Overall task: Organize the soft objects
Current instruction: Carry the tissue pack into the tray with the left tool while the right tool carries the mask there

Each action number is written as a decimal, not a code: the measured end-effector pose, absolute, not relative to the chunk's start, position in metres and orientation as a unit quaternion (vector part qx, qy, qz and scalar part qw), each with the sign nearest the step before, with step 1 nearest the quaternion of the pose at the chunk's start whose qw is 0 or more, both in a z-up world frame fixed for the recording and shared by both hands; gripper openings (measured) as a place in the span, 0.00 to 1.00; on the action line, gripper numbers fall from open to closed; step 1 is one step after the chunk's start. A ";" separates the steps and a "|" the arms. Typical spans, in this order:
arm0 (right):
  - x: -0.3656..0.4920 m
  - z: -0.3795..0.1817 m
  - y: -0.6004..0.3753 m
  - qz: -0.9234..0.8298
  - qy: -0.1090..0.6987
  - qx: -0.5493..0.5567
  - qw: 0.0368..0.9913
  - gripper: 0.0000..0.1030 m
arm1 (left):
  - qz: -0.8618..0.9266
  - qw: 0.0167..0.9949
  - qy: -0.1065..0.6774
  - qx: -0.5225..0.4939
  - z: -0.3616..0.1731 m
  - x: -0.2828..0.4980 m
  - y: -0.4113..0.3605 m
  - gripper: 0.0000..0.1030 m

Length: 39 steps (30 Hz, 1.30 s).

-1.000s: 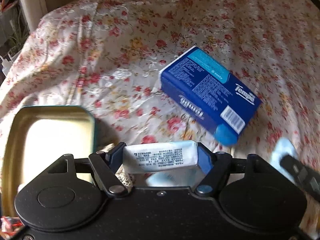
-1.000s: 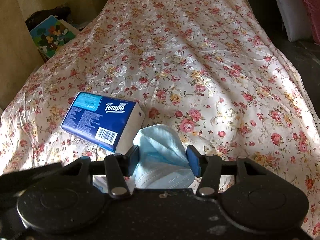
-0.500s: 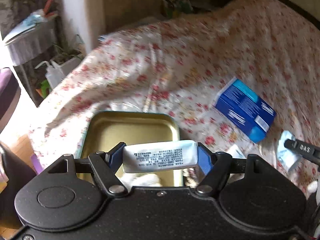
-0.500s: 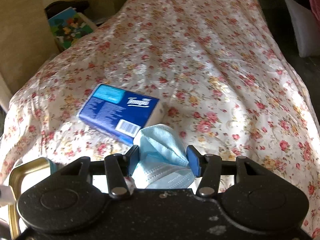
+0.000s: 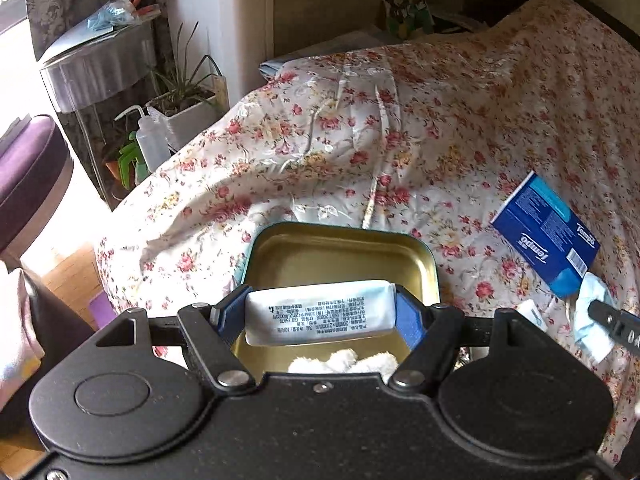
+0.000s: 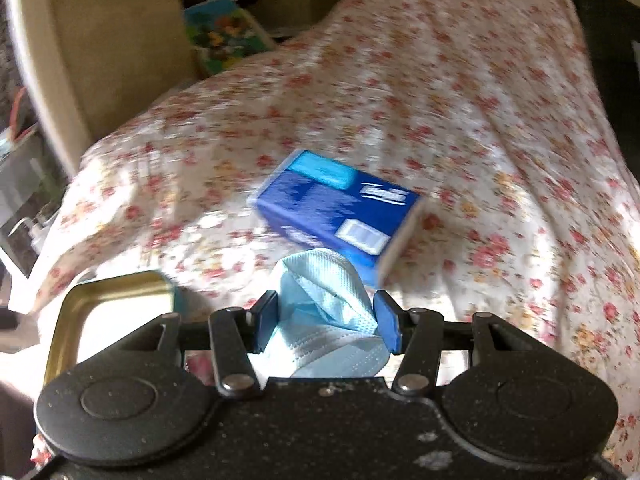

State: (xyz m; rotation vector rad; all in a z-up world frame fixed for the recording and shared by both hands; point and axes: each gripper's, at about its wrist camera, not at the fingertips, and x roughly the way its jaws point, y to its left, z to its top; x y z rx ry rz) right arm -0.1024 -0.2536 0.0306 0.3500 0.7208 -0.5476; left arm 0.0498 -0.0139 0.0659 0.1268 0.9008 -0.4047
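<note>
Left wrist view shows the left gripper [image 5: 320, 314] clenched on a small white tissue pack [image 5: 318, 314], its printed label facing the camera, held crosswise between the two blue fingers [image 5: 228, 312]. Directly below and beyond the pack sits an open gold tin [image 5: 340, 252] with a teal outer wall, resting on the flowered bedspread [image 5: 360, 140]; something white and fluffy [image 5: 344, 360] lies in the near part of the tin. To the far right on the bedspread lies a blue tissue box [image 5: 546, 238], tilted, and just near it a light blue face mask [image 5: 592, 312] with the dark tip of the other tool touching it. Off the left edge of the bed stand a potted plant [image 5: 180, 96] and a squeeze bottle [image 5: 150, 140]. Right wrist view, somewhat blurred, shows the right gripper [image 6: 326, 320] grasping the crumpled face mask [image 6: 326, 312] between its blue fingers [image 6: 386, 324], raised above the bedspread [image 6: 480, 120]. The tissue box [image 6: 336, 208] lies just beyond the mask, and a corner of the tin [image 6: 116, 288] appears at the near left.
</note>
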 end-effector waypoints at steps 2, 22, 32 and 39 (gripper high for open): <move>-0.100 0.032 -0.241 -0.238 0.348 0.167 0.891 0.50 | -0.189 0.882 0.426 0.067 0.066 0.051 -0.013 0.67; -0.070 0.030 -0.130 -0.041 0.428 0.155 0.889 0.50 | -0.174 0.841 0.509 0.064 0.039 0.080 -0.004 0.67; -0.069 0.026 -0.094 0.000 0.456 0.131 0.880 0.50 | -0.170 0.839 0.517 0.027 0.045 0.092 -0.001 0.67; -0.067 0.024 -0.084 0.009 0.459 0.122 0.880 0.50 | -0.163 0.860 0.484 0.013 0.055 0.098 -0.003 0.68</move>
